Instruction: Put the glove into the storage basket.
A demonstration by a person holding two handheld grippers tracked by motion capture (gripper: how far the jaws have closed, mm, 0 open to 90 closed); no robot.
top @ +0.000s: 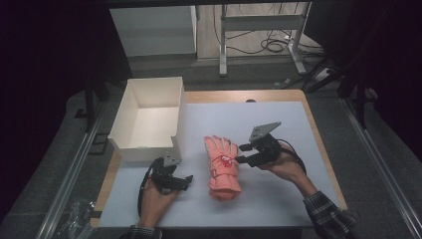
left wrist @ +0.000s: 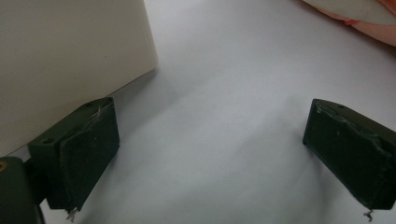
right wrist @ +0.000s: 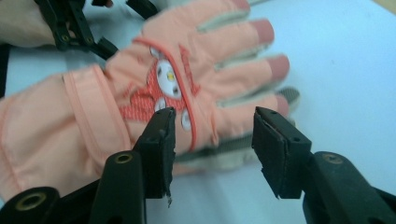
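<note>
A salmon-pink winter glove lies flat on the pale mat, fingers pointing away from the person, a red and white badge on its back. My right gripper stands open at the glove's right edge; in the right gripper view its jaws straddle the glove's near side, with nothing clamped. My left gripper is open just left of the glove's cuff, low over the mat. In the left gripper view its jaws are wide apart over bare mat, with a bit of glove at top right.
An open white cardboard box sits at the table's back left, its wall close to my left gripper. The pale mat covers a wooden table. A metal frame and cables stand on the floor beyond.
</note>
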